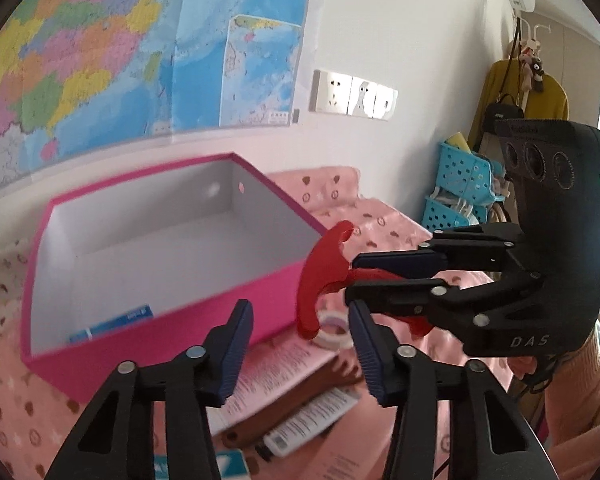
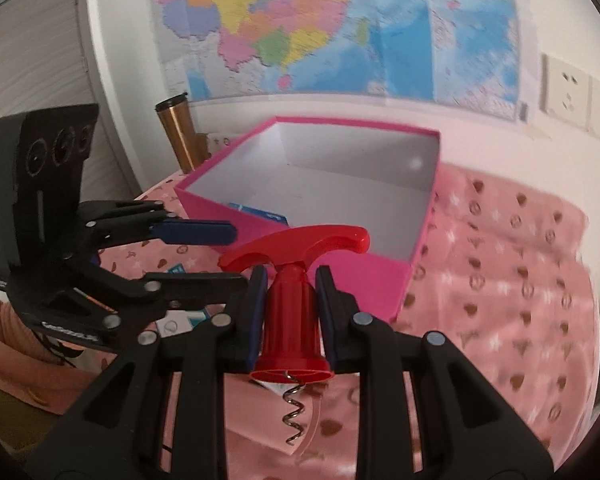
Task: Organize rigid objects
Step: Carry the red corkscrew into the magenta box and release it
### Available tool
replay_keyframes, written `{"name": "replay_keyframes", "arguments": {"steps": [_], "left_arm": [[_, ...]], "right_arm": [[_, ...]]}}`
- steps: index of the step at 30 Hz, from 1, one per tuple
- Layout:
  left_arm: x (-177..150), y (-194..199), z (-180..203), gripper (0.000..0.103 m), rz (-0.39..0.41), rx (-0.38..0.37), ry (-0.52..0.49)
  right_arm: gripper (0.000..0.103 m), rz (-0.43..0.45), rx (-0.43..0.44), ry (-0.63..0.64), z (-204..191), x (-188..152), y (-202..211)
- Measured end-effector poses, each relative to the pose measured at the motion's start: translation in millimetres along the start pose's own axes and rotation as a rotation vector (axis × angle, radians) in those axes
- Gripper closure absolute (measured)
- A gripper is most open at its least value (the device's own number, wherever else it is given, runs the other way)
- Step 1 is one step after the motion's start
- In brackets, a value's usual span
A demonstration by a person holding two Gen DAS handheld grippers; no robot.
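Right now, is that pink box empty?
Not empty: the open pink box holds a blue packet against its near wall; the rest shows bare white floor.

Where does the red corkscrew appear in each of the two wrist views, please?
Left wrist view: the red corkscrew is right of centre, clamped in the right gripper.
Right wrist view: the corkscrew is bottom centre, handle up, spiral hanging below.
Shared landmark: the open pink box behind it.

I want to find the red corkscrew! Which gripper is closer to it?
The right. The right gripper has its jaws shut on the red corkscrew. The left gripper sits beside it, jaws open and empty.
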State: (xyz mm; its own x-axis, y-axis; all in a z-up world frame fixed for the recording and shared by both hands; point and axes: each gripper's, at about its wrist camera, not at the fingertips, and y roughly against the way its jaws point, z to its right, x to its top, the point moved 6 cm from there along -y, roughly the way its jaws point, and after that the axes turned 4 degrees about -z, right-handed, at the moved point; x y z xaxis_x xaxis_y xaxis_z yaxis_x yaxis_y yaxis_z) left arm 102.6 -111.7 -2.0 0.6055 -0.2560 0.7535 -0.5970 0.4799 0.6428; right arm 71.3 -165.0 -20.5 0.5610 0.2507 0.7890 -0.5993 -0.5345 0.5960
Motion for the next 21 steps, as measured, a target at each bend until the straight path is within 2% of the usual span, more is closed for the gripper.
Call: {"name": "replay_keyframes", "arguments": {"steps": [12,21], "left_arm": [[29.0,-12.2,-28.8,0.073,-0.008,-0.048,0.036],[39.5,-29.7,-49.4,0.073,-0.036,-0.034,0.065]], "right_arm": [[0.076,-0.019,-0.014,0.111,13.9,42.9,-27.9],[0.076,-0.051,0.006,0.11,30.6,61.0,-51.4]]}}
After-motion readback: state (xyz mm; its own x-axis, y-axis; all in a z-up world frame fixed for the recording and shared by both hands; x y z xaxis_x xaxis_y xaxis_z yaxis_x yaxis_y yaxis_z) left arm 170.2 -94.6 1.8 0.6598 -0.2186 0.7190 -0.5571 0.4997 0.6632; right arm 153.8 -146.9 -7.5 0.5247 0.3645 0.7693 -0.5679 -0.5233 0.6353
